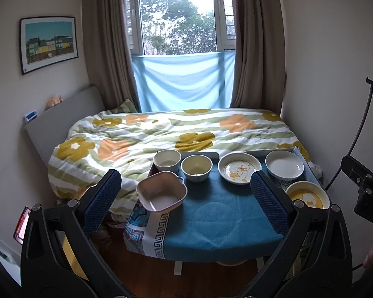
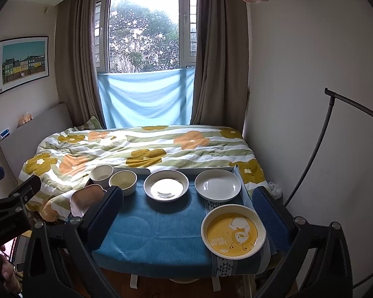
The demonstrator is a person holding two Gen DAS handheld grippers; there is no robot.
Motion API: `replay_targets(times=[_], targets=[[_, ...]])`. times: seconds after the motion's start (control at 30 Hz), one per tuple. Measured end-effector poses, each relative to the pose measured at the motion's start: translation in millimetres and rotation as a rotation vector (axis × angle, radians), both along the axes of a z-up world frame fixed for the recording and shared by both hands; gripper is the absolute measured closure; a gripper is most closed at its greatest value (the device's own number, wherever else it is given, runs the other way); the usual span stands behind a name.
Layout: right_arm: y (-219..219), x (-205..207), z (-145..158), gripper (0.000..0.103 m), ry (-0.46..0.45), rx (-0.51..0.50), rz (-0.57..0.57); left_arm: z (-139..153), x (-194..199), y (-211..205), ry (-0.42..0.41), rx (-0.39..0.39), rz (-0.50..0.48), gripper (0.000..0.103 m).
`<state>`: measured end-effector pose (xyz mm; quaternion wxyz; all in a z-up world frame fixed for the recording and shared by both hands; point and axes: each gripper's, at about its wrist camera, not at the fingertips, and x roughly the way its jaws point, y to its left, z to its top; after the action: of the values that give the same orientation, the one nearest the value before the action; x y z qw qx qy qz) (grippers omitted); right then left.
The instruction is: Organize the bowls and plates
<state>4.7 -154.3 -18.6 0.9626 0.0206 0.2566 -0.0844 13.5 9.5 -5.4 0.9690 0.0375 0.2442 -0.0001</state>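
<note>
A small table under a blue cloth (image 1: 211,213) (image 2: 156,228) carries the dishes. At its left stands a pink squarish bowl (image 1: 161,191) (image 2: 87,198). Behind it are a white round bowl (image 1: 167,160) (image 2: 101,174) and a cream bowl (image 1: 196,167) (image 2: 123,181). To the right lie a white plate with a duck print (image 1: 239,167) (image 2: 166,185), a plain white plate (image 1: 284,165) (image 2: 217,185) and, nearer, a yellow duck plate (image 1: 307,195) (image 2: 232,231). My left gripper (image 1: 186,196) and right gripper (image 2: 189,213) both hang open above the table's near edge, holding nothing.
A bed with a flowered quilt (image 1: 161,134) (image 2: 136,149) lies directly behind the table, under a curtained window (image 1: 179,17). A wall stands close on the right, with a dark curved lamp rod (image 2: 320,144). Wooden floor (image 1: 146,273) shows below the table.
</note>
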Motion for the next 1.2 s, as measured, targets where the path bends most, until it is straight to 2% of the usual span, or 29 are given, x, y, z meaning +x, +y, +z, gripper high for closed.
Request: replay_targets(times=[1.2], targets=[[-0.7, 0.2, -0.5, 0.0, -0.001, -0.004, 0.003, -1.0, 1.5, -3.1, 0.003, 0.002, -0.001, 0.0]])
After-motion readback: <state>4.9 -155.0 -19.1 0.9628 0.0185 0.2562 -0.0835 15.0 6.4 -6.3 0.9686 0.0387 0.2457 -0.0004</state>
